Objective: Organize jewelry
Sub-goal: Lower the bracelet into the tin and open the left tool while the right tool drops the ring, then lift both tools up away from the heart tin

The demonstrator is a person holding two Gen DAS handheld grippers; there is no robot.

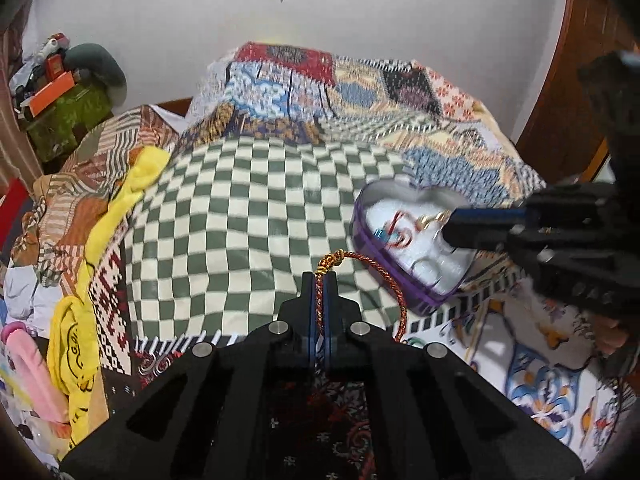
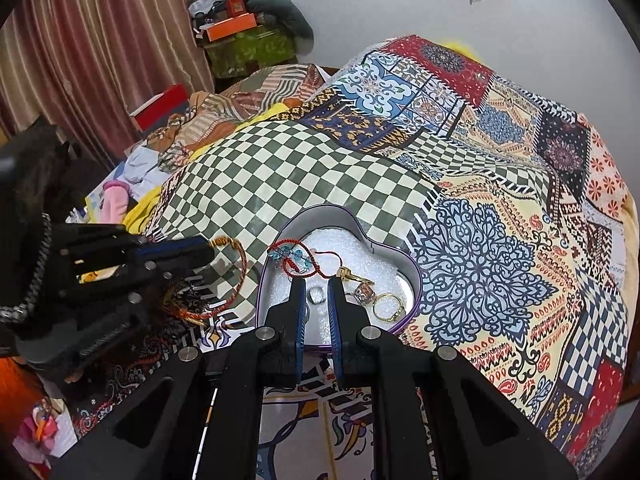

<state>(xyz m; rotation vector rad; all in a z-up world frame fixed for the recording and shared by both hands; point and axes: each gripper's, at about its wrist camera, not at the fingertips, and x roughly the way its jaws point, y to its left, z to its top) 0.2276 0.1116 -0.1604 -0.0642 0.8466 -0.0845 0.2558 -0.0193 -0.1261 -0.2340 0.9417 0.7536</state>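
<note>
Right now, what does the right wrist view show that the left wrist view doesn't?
Only the right wrist view shows the gold ring, the silver ring between the right tool's open fingers, and the curtain. Only the left shows the left tool clamping the red cord bracelet. Both show the heart tin and the checkered cloth.

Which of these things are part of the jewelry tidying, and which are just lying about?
Part of the job:
- heart-shaped purple tin
- red-and-gold braided cord bracelet, held in the left tool
- gold ring
- blue-beaded red string bracelet

Lying about:
- yellow cloth
- orange box
- pink fabric
</note>
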